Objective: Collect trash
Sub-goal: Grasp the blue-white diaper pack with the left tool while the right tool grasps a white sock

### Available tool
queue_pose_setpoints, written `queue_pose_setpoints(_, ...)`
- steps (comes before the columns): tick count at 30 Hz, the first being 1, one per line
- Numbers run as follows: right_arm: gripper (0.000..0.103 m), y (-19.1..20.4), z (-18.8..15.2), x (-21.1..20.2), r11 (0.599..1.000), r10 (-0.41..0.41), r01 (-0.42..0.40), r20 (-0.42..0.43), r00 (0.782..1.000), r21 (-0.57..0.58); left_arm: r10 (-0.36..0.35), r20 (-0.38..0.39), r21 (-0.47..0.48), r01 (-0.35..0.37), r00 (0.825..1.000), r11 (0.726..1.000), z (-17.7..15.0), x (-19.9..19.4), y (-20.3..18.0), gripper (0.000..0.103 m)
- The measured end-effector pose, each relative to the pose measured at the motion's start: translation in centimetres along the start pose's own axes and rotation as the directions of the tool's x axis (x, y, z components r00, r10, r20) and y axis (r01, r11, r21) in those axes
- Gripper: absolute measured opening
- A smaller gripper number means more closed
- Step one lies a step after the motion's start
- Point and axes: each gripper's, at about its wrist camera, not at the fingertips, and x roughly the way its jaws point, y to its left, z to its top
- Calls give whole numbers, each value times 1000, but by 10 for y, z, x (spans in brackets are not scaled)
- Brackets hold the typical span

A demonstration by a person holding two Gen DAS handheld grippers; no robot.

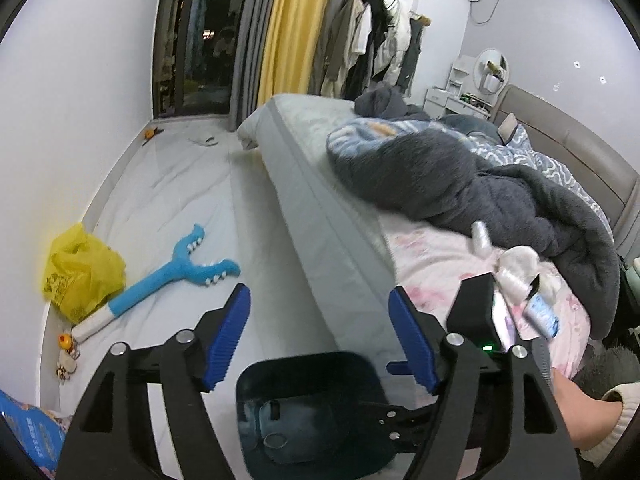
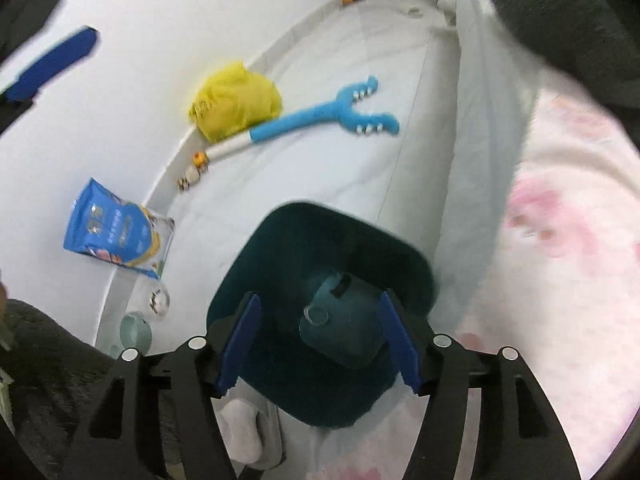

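A dark teal bin [image 1: 312, 412] stands on the floor beside the bed, under both grippers. Inside the bin [image 2: 280, 248] lie a teal flat piece [image 2: 344, 332] and a small clear round lid [image 2: 316, 316]. My left gripper [image 1: 318, 300] is open above the floor and the bin's far rim, with nothing between its blue pads. My right gripper [image 2: 320, 304] hangs open straight over the bin mouth, also empty. A crumpled clear wrapper [image 1: 516, 268] and a blue-labelled tube [image 1: 540, 316] lie on the pink sheet. A blue snack bag [image 2: 120, 232] leans on the wall.
A yellow plastic bag [image 1: 80, 276] and a blue forked toy [image 1: 180, 272] lie on the white floor by the wall, with small toys [image 2: 196, 168] nearby. The bed [image 1: 320, 184] with a dark grey blanket [image 1: 500, 200] fills the right. A hand with a cream sleeve [image 1: 588, 416] shows at lower right.
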Motion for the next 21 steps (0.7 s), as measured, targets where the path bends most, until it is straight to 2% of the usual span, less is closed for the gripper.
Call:
queue_pose_setpoints(4,71,-8,-2,-33,999,-28,30,86,996,-24,-6,19,27,5,1000,1000,6,0,-20,81)
queue_pose_setpoints(9,78,-27,-5,-71,998,-59,65,188,980,-26,-15,19,63,13,1000,998,10,5,-42,87)
queue_pose_setpoints(21,83,-82,-24,-127,990,-142,133,303,942,51,-71,8,123,69,997,990,14,21,-94,96)
